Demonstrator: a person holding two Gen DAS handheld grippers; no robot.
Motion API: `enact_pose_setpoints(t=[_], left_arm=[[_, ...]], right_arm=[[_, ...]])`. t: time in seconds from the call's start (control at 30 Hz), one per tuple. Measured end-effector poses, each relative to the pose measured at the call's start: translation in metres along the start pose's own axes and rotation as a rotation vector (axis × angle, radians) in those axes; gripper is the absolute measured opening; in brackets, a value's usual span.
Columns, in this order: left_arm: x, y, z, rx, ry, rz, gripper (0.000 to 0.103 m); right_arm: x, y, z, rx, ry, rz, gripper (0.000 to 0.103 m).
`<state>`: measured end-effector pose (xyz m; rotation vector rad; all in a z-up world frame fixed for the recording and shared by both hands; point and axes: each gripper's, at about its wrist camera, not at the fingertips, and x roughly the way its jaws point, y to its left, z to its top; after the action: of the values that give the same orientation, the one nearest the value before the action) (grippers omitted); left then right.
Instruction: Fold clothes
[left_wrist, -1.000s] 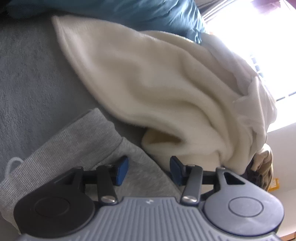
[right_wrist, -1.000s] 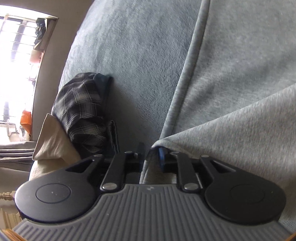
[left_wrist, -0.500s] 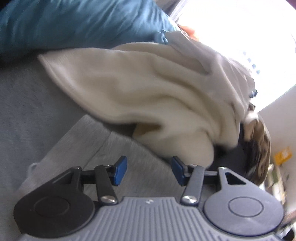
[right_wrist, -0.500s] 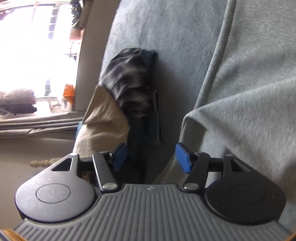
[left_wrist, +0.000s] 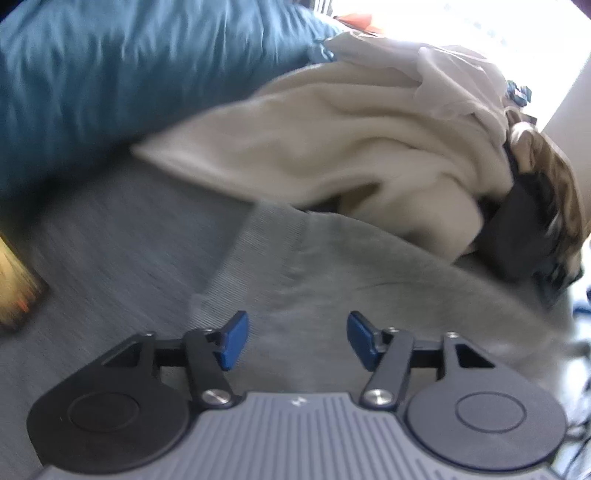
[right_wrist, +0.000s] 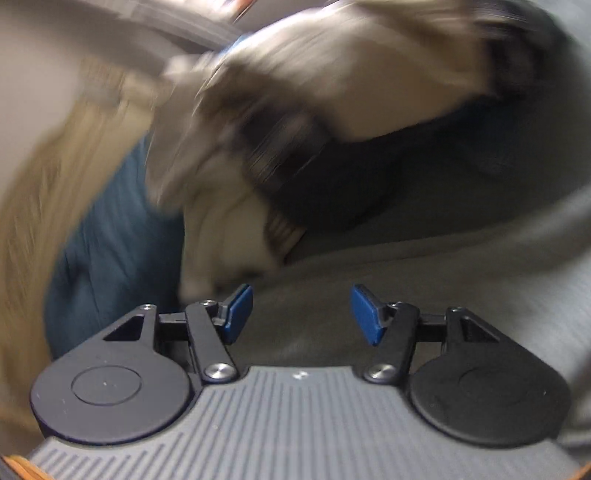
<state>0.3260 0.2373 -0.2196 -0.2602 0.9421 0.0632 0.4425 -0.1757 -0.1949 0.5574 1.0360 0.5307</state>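
A grey sweatshirt-like garment (left_wrist: 332, 273) lies on the grey bed cover, its ribbed hem toward the left of the left wrist view. My left gripper (left_wrist: 295, 339) hangs just above it, its jaws opening, nothing between the blue pads. In the blurred right wrist view the same grey garment (right_wrist: 424, 273) spreads under my right gripper (right_wrist: 301, 314), which is open and holds nothing. Behind the garment lies a heap of clothes: a cream fleece (left_wrist: 351, 140), white cloth and dark and tan pieces (left_wrist: 532, 206).
A blue duvet (left_wrist: 110, 74) bulges at the upper left of the left wrist view, bright window light behind the pile. The right wrist view shows the pile (right_wrist: 332, 92) blurred, blue bedding (right_wrist: 118, 236) at left and a pale wall.
My right gripper let go of the grey garment's edge, opened and swung fast with a roll toward the clothes pile. My left gripper widened, rolled and lifted slightly over the garment.
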Motion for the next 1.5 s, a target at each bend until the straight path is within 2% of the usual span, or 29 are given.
enact_pose_setpoints(t=[0.1, 0.23, 0.3, 0.37, 0.4, 0.47, 0.5, 0.53, 0.57, 0.6, 0.67, 0.7, 0.77, 0.83, 1.03, 1.17, 1.23, 1.27, 1.4, 1.47, 1.5], left_arm=[[0.002, 0.011, 0.002, 0.06, -0.026, 0.062, 0.079], [0.017, 0.027, 0.008, 0.084, -0.015, 0.083, 0.081], [0.026, 0.033, 0.011, 0.086, -0.002, 0.076, 0.076], [0.033, 0.036, 0.012, 0.084, 0.012, 0.068, 0.063], [0.036, 0.038, 0.012, 0.082, 0.019, 0.062, 0.055], [0.04, 0.041, 0.01, 0.074, 0.02, 0.035, 0.049], [0.042, 0.042, 0.009, 0.069, 0.02, 0.022, 0.038], [0.043, 0.043, 0.007, 0.067, 0.015, 0.012, 0.031], [0.044, 0.044, 0.006, 0.065, 0.01, 0.004, 0.031], [0.043, 0.045, 0.006, 0.055, 0.002, 0.0, 0.029], [0.041, 0.048, 0.005, 0.037, -0.015, -0.006, 0.022], [0.04, 0.05, 0.006, 0.03, -0.022, -0.002, 0.008], [0.042, 0.055, 0.009, 0.009, -0.025, -0.005, 0.007], [0.046, 0.06, 0.011, -0.017, -0.019, -0.016, 0.007], [0.052, 0.055, 0.014, 0.011, -0.028, 0.046, 0.009], [0.034, 0.045, 0.02, 0.036, -0.122, 0.037, 0.018], [0.026, 0.035, 0.021, 0.069, -0.154, 0.01, 0.034], [0.022, 0.03, 0.021, 0.088, -0.169, -0.003, 0.036], [0.026, -0.002, 0.018, 0.201, -0.151, -0.027, 0.038], [0.032, -0.017, 0.015, 0.213, -0.123, -0.05, 0.038], [0.034, -0.024, 0.013, 0.218, -0.113, -0.056, 0.038]], right_arm=[[0.059, 0.07, -0.002, -0.348, 0.059, -0.041, 0.058], [0.129, 0.134, -0.018, -0.676, 0.086, -0.08, 0.058], [0.155, 0.154, -0.026, -0.797, 0.1, -0.114, 0.057], [0.176, 0.163, -0.026, -0.851, 0.124, -0.134, 0.057], [0.185, 0.165, -0.024, -0.85, 0.148, -0.142, 0.057], [0.2, 0.164, -0.023, -0.831, 0.211, -0.157, 0.057], [0.207, 0.163, -0.022, -0.818, 0.244, -0.162, 0.055], [0.213, 0.163, -0.022, -0.807, 0.274, -0.176, 0.049], [0.216, 0.163, -0.024, -0.807, 0.293, -0.192, 0.022], [0.217, 0.164, -0.025, -0.806, 0.292, -0.204, 0.009], [0.215, 0.167, -0.026, -0.809, 0.264, -0.225, 0.006], [0.211, 0.171, -0.025, -0.819, 0.228, -0.239, 0.006], [0.201, 0.182, -0.022, -0.826, 0.17, -0.252, 0.005], [0.201, 0.186, -0.018, -0.832, 0.17, -0.258, 0.005], [0.23, 0.174, -0.026, -0.833, 0.167, -0.34, 0.006], [0.245, 0.162, -0.031, -0.777, 0.159, -0.385, 0.012], [0.245, 0.159, -0.029, -0.718, 0.14, -0.391, 0.015], [0.241, 0.158, -0.026, -0.678, 0.125, -0.384, 0.018], [0.201, 0.155, -0.016, -0.529, -0.017, -0.324, 0.047], [0.169, 0.147, -0.015, -0.431, -0.089, -0.287, 0.054], [0.149, 0.139, -0.018, -0.382, -0.116, -0.278, 0.054]])
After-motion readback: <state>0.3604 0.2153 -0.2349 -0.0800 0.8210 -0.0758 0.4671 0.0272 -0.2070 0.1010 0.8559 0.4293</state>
